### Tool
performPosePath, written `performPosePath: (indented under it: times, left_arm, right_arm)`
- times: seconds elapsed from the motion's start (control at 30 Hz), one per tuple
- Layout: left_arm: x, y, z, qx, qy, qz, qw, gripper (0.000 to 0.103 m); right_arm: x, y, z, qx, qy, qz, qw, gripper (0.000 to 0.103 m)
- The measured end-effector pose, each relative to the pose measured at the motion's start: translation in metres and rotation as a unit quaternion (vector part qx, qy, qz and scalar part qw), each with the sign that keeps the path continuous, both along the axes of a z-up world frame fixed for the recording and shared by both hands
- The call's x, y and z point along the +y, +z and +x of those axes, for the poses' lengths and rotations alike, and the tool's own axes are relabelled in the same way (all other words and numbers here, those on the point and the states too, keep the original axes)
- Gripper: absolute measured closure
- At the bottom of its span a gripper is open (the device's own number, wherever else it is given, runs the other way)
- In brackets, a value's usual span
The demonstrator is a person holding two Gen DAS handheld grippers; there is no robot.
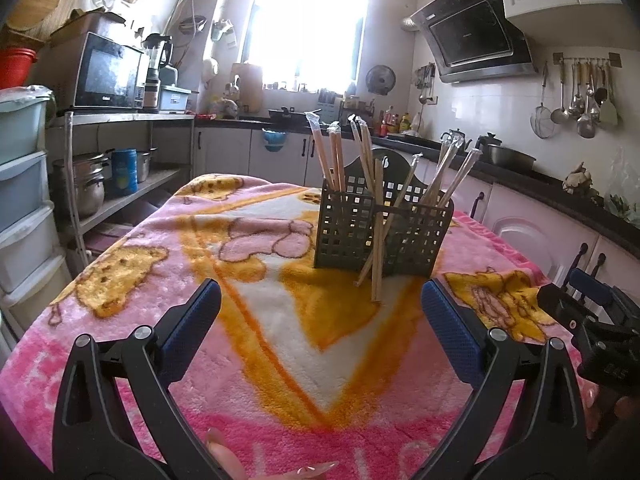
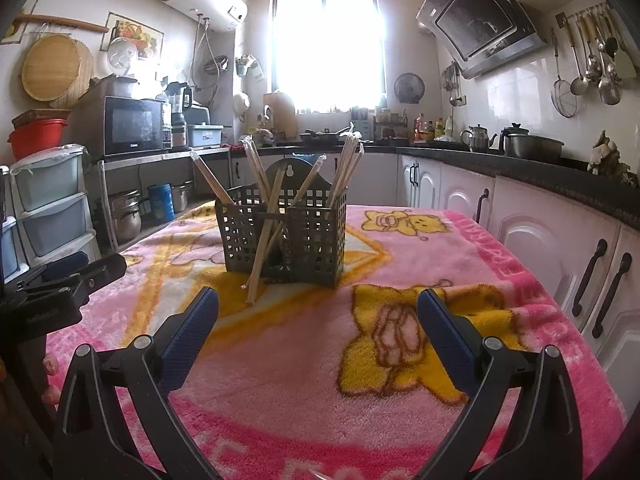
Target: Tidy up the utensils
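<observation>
A: Standing upright near the far middle of a table under a fluffy pink blanket with yellow cartoon bears [image 2: 500, 264]: a dark grey perforated plastic utensil holder [image 2: 310, 236], divided into compartments, with a rounded hanging tab at the back

B: Filled with plastic-wrapped wooden chopsticks [image 2: 349, 168], long axes steep, fanning outward, wrapped tips up

A: Not all inside. Leaning against the holder's near face, two loose wrapped chopsticks [image 2: 265, 248], crossing each other, lower ends resting on the blanket, upper ends tilted back toward the holder

B: And the left gripper [image 1: 320, 312]?

A: Spread wide, blue-padded fingers [image 1: 194, 316] well apart, nothing between them, low over the blanket, aimed at the holder

B: Right gripper [image 2: 318, 316] the same: jaws wide, empty, facing the holder from nearer the white cabinets

A: Bare blanket between both grippers and the leaning pair. Behind: bright window [image 2: 328, 44], black microwave oven [image 2: 134, 126] on a metal shelf, slanted black range hood [image 1: 472, 36], hanging steel ladles [image 1: 580, 100]
</observation>
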State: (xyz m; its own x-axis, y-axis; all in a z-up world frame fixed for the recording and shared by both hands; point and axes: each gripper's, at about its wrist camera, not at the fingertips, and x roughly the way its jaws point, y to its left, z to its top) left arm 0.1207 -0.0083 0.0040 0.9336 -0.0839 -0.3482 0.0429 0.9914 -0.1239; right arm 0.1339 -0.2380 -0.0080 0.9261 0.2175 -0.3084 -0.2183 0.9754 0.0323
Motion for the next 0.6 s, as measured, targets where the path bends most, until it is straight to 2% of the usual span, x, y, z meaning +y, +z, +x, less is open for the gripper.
performPosePath:
  times: [0.6]
  left_arm:
    - [0.0009, 0.0006, -0.0012, -0.001, 0.002, 0.003, 1.0, 0.011]
  right_arm:
    - [-0.0027, -0.0008, -0.0014, 0.001, -0.005, 0.003, 1.0, 0.006]
